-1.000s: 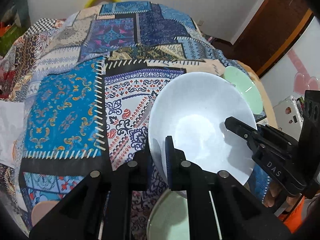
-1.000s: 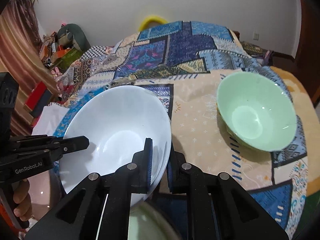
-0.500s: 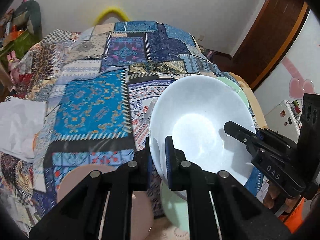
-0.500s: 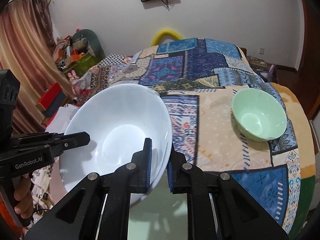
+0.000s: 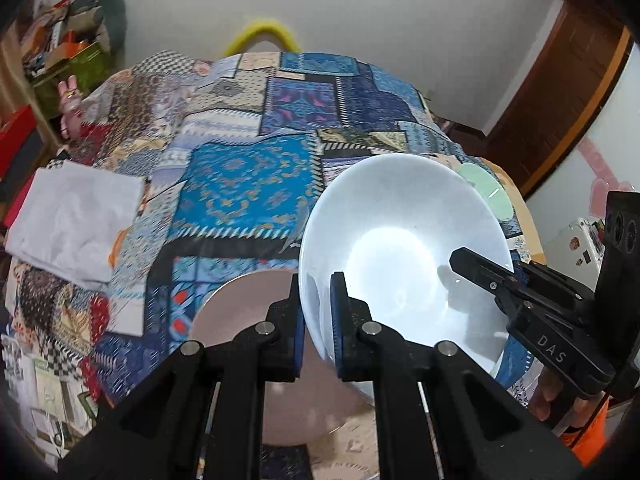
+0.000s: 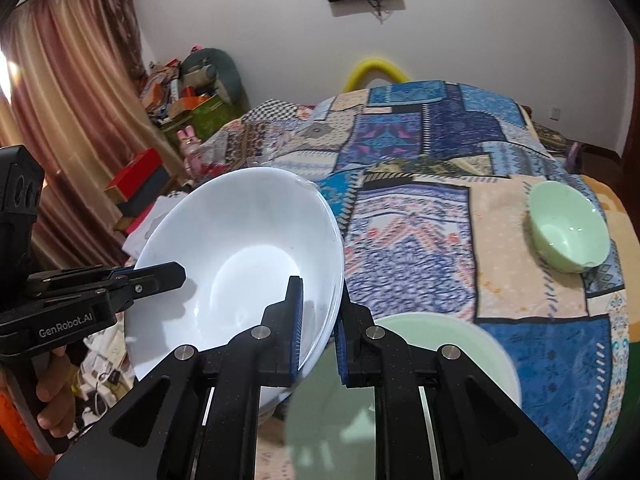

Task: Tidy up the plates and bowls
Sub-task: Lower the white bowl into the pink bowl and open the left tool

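Observation:
A large white bowl (image 5: 404,248) is held in the air between both grippers. My left gripper (image 5: 318,320) is shut on its near-left rim. My right gripper (image 6: 320,328) is shut on the opposite rim of the same white bowl (image 6: 240,272). Each gripper shows in the other's view: the right one (image 5: 536,312), the left one (image 6: 100,292). A pink plate (image 5: 248,320) lies on the patchwork cloth below the bowl. A pale green plate (image 6: 404,364) lies under my right gripper. A small green bowl (image 6: 568,232) stands at the far right of the table.
The table is covered with a patterned patchwork cloth (image 5: 256,184). A white folded cloth (image 5: 72,220) lies at its left edge. Cluttered boxes (image 6: 140,184) and a curtain (image 6: 60,100) stand to the left of the table. A wooden door (image 5: 560,92) is at the right.
Both grippers have lifted the white bowl higher and pulled back from the table. The pink plate has come into view under it, and the green bowl looks farther away.

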`<state>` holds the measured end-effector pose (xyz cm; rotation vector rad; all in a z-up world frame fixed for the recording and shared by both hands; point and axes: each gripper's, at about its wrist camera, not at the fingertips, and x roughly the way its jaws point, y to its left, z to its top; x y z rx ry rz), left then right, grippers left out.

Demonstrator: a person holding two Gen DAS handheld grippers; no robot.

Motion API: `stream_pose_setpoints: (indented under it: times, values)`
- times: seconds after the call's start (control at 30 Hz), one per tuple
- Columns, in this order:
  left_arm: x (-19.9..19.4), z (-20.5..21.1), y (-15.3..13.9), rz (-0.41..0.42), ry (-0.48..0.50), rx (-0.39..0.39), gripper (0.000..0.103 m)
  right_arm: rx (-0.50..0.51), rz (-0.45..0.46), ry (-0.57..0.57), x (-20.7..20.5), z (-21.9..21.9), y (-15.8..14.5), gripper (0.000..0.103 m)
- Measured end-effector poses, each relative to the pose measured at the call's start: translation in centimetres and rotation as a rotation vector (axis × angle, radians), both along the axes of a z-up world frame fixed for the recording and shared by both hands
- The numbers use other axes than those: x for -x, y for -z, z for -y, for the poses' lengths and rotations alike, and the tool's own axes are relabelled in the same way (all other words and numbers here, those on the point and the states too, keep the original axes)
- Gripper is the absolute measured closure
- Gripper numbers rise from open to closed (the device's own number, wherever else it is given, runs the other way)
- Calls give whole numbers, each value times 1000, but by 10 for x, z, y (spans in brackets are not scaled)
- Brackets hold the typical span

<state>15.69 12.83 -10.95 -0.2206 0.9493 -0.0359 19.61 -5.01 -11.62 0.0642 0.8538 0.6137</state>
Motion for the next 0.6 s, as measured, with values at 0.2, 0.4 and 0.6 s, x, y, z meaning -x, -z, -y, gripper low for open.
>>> stream_pose_setpoints:
  times: [0.2, 0.4, 0.6]
  values:
    - [22, -23, 10, -13, -40, 15, 93, 1, -15, -44, 14, -22, 7, 90]
    - [32, -39, 25, -39, -60, 25, 93, 6, -53, -78, 22, -39, 21, 90]
    - [36, -53, 42, -74, -76, 65, 93, 15, -91, -96, 27, -52, 36, 90]
